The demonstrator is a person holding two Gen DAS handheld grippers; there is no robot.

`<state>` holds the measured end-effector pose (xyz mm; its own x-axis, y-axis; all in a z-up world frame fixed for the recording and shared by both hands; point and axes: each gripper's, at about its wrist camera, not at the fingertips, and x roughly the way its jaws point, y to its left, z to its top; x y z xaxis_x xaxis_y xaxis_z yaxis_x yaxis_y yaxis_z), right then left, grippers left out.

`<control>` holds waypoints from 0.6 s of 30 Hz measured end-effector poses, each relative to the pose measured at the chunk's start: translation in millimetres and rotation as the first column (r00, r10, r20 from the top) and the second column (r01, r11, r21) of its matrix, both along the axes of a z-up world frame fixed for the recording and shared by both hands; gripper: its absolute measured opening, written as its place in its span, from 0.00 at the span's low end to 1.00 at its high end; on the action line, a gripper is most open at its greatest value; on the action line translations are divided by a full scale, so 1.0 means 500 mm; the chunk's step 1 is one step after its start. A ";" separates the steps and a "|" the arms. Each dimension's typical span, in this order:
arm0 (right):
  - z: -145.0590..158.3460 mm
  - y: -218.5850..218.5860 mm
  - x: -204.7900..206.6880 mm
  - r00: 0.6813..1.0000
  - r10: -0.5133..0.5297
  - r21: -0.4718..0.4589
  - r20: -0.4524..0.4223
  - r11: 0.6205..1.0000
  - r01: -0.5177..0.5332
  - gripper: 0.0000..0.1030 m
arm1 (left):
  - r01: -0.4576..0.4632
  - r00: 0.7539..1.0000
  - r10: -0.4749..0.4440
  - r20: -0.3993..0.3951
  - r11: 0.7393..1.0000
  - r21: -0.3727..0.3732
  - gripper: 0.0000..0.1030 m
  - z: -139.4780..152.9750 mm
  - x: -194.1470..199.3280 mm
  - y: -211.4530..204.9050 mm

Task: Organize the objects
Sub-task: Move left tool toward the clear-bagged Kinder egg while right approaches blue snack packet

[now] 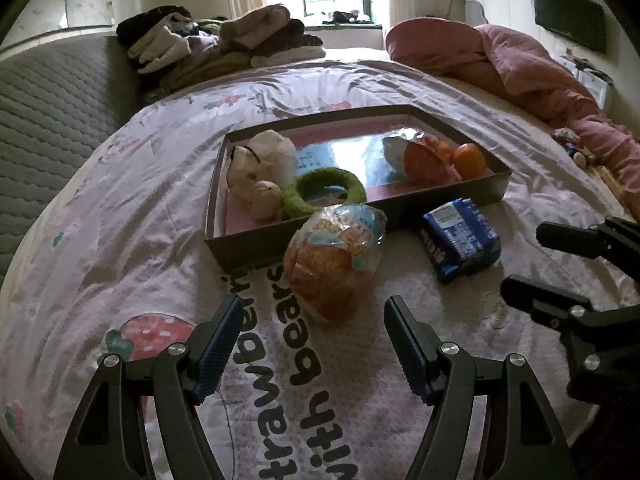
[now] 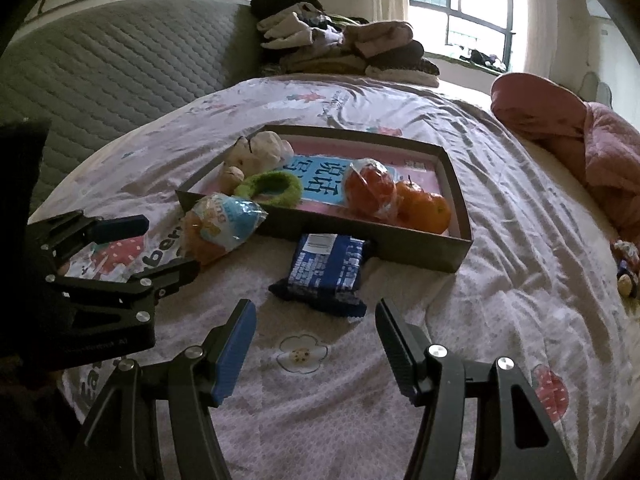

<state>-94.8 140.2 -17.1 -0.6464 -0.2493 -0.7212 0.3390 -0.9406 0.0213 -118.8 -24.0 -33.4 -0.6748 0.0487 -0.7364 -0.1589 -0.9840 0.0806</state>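
Left wrist view: my left gripper (image 1: 310,316) has its ribbed fingers spread, and the crinkly snack bag (image 1: 334,256) sits just ahead on the bed, against the cardboard tray (image 1: 256,246). Right wrist view: my right gripper (image 2: 316,320) is spread too, with the glossy blue packet (image 2: 326,272) lying flat just beyond it.
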 end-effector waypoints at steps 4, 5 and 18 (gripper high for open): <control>-0.004 0.000 -0.010 1.000 -0.016 0.000 0.003 1.000 0.016 0.60 | 0.000 1.000 0.000 -0.001 1.000 -0.018 0.72 -0.007 -0.009 0.006; -0.005 0.000 -0.013 1.000 -0.020 0.003 0.001 1.000 0.020 0.60 | 0.002 1.000 -0.002 -0.004 1.000 -0.024 0.72 -0.008 -0.012 0.008; -0.020 -0.010 -0.059 0.998 -0.053 -0.024 0.029 0.998 0.054 0.60 | 0.001 1.000 -0.001 -0.014 1.000 -0.020 0.72 -0.017 -0.042 0.009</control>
